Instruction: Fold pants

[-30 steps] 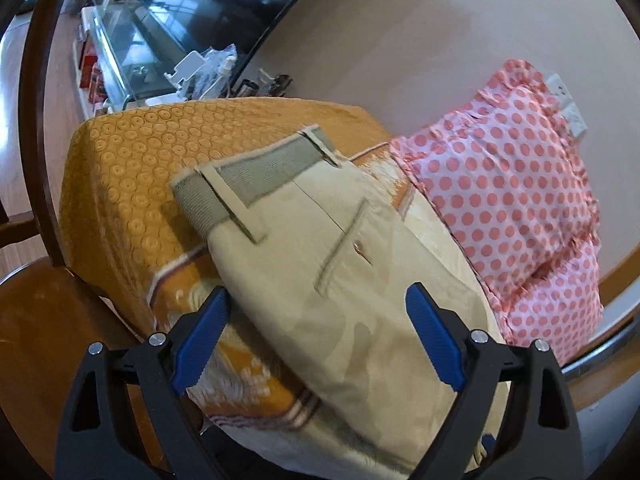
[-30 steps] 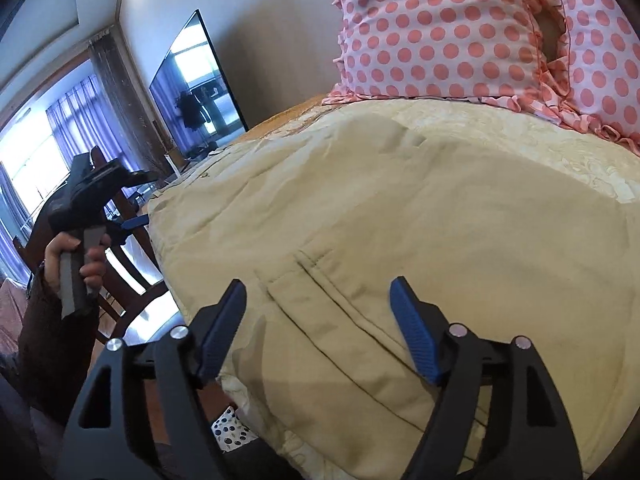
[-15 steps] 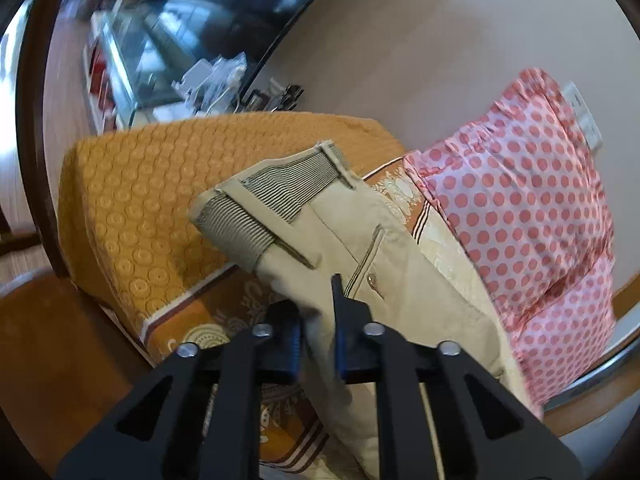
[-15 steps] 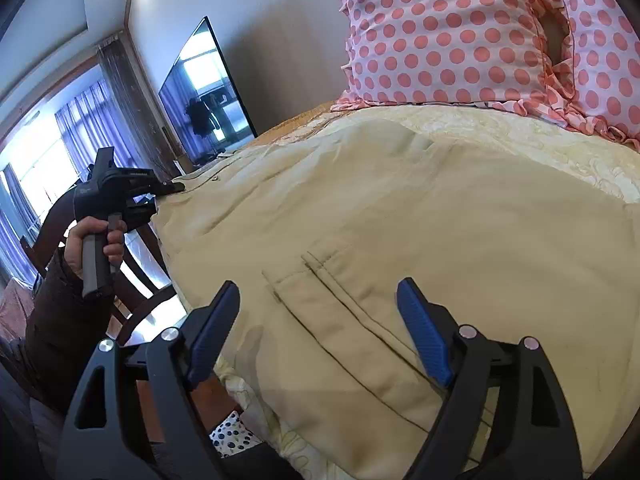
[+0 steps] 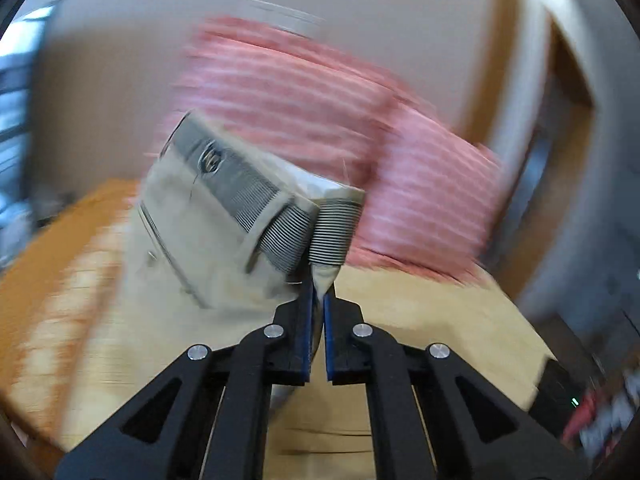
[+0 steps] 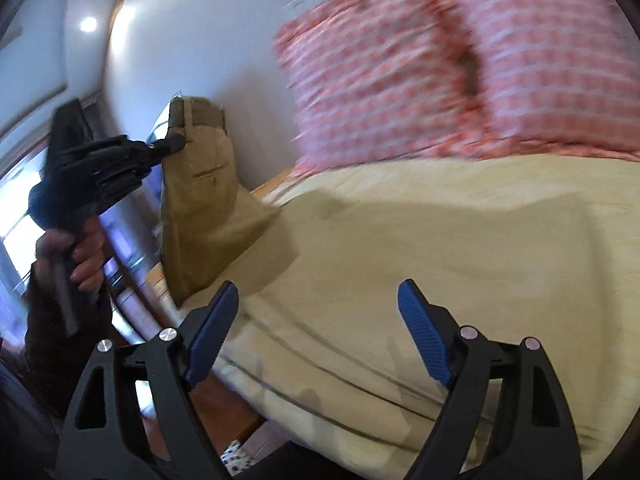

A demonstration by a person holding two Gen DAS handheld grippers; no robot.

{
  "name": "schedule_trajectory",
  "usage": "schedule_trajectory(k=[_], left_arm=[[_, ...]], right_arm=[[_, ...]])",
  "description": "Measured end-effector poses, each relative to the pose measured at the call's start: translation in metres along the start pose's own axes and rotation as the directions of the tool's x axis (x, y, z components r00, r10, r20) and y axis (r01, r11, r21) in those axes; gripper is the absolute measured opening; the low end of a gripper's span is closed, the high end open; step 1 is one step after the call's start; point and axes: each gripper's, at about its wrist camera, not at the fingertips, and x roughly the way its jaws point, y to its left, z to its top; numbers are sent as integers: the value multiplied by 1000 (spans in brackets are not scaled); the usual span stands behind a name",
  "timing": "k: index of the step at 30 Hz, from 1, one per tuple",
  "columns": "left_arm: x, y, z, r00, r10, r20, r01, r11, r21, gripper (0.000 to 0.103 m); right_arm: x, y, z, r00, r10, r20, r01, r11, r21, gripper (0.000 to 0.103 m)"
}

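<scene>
The beige pants [image 5: 208, 240] have a grey striped inner waistband. My left gripper [image 5: 317, 300] is shut on the waistband edge and holds that end lifted off the bed. In the right wrist view the left gripper [image 6: 176, 145] shows at the left, with the waist end of the pants [image 6: 208, 200] hanging from it. The rest of the pants [image 6: 440, 264] lies flat across the bed. My right gripper [image 6: 316, 336] is open and empty, just above the flat fabric near the bed's front edge.
Two pink polka-dot pillows [image 6: 460, 60] lean on the wall at the head of the bed. An orange patterned bedcover [image 5: 60, 264] lies under the pants. A television and windows [image 6: 24, 216] stand beyond the bed at the left. Both views are blurred by motion.
My left gripper closed on the waistband and lifted that end up off the bed, swinging toward the pillows. My right gripper stayed open over the flat fabric.
</scene>
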Motion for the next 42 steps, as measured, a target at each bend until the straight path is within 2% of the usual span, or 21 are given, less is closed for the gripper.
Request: schedule_trajectory(k=[2,4,7,8,9,10,12,14,17,20,23,25,26,27,28,29,31,34,36,39,42], left_arm=[[28,-38,-12,992,-109,-64,112,993,44,3],[58,-71,-32,970,-195,-147,205,977,59,3],[104,-115,-78,938,-199,-285,244,961,131,2],[120,-121,-95,912,-214,-349,268,956,115,1],[127,-124,-104,899,-227,-375,281,955,95,1],[127,-131,-108,901,-226,-371,279,956,96,1],[117,-141,-104,927,-210,-312,260,957,131,1],[107,-147,-94,939,-221,-263,265,953,146,1],[108,-160,-111,931,-195,-308,269,938,218,1],[110,-159,-145,908,-165,-384,279,924,261,1],[99,-158,-151,914,-173,-366,294,905,307,2],[89,-156,-149,909,-204,-364,325,893,311,10],[86,-156,-148,905,-216,-365,338,888,312,24],[79,-155,-147,902,-237,-361,358,878,318,53],[70,-153,-146,904,-243,-351,361,873,328,79],[61,-148,-143,917,-238,-320,344,876,337,101],[42,-137,-136,930,-242,-277,330,882,337,102],[29,-106,-118,955,-190,-227,252,926,282,102],[25,-78,-106,976,-124,-182,164,959,229,102],[26,-43,-95,989,-34,-145,57,986,159,102],[27,-14,-91,990,9,-141,2,997,77,102]], right_arm=[[-26,-24,-5,995,-91,35,89,994,57,83],[-42,-42,-11,988,-151,44,145,984,107,83],[-62,-68,-23,971,-234,38,224,957,183,83],[-68,-75,-26,967,-252,37,239,950,202,83],[-72,-80,-28,964,-264,36,251,944,216,83],[-77,-86,-30,960,-279,37,264,937,229,83],[-82,-96,-30,954,-296,42,277,929,245,83],[-86,-99,-29,956,-290,55,266,928,261,83],[-91,-109,-23,959,-270,92,230,924,306,83],[-96,-115,-10,966,-229,124,174,923,344,83],[-89,-114,7,983,-139,118,89,932,352,83],[-75,-112,22,994,-61,85,27,933,360,83],[-66,-110,29,998,-42,54,19,933,360,82],[-61,-108,33,999,-36,36,21,937,349,81],[-50,-105,39,999,-37,2,35,948,317,73],[-41,-101,44,998,-51,-30,58,958,280,68],[-18,-97,48,989,-103,-109,123,973,197,61],[4,-102,46,970,-164,-179,192,970,152,57],[13,-106,44,959,-193,-209,223,965,134,54],[19,-110,39,943,-234,-237,267,957,118,46],[21,-111,36,938,-250,-238,281,954,106,44]])
